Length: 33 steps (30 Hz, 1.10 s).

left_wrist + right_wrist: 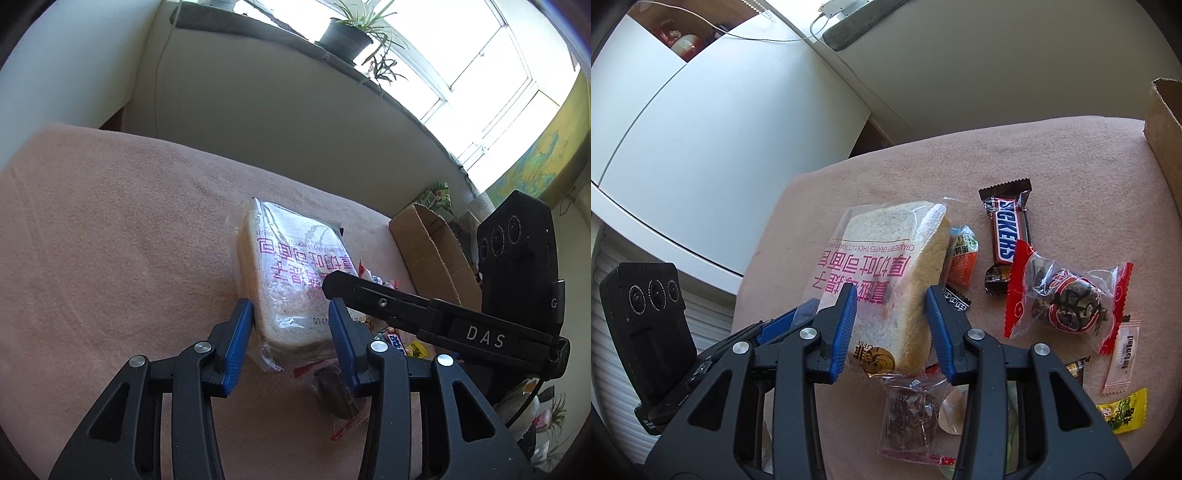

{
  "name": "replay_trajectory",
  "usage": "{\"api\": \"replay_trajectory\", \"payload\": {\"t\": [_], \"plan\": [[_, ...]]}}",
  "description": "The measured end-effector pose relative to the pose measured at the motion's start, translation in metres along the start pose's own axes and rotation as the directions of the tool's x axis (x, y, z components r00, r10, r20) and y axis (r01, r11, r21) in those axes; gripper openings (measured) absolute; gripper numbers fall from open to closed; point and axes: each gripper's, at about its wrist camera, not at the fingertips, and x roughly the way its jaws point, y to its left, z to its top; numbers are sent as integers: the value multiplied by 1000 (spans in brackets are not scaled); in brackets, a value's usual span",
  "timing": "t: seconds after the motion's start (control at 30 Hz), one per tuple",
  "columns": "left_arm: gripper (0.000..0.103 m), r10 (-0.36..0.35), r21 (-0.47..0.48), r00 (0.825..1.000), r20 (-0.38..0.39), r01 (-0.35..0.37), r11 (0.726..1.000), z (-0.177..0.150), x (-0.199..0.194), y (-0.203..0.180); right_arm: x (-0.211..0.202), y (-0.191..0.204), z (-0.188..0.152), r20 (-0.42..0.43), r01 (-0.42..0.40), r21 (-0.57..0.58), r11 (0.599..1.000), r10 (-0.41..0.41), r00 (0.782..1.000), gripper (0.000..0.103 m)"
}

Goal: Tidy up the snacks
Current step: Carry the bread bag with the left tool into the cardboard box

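A bagged slice of toast bread (pixel 291 273) with pink print lies on the pink cloth; it also shows in the right wrist view (pixel 886 280). My left gripper (pixel 291 317) is open with its blue pads either side of the bread's near end. My right gripper (pixel 891 306) is open too, its pads straddling the same bread from the other side. The right gripper's finger (pixel 369 291) reaches across the bread's right edge in the left wrist view. A dark snack in a clear and red wrapper (pixel 336 395) lies under the left gripper.
A Snickers bar (pixel 1006 236), a red-edged bag with a dark ball (pixel 1067 299), an orange packet (pixel 962 260), a pale sachet (pixel 1124 358), a yellow sweet (pixel 1123 411) and a dark snack bag (pixel 910 417) lie on the cloth (pixel 1071 155). A cardboard box (pixel 436 251) stands at the right.
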Motion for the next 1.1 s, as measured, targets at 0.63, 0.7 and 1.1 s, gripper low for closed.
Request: {"api": "replay_trajectory", "payload": {"t": [0.63,0.7,1.1], "plan": [[41,-102,147,993,53,93,985,0,-10,-87,-121,-28,-16,163,23,3,1000,-24,986,42],[41,-120,165,992,47,110,980,0,-5,-98,-136,-36,-18,184,35,13,999,-37,982,42],[41,-198,240,979,-39,202,950,-7,44,-163,-205,-97,-29,248,143,84,986,-160,955,42]]}}
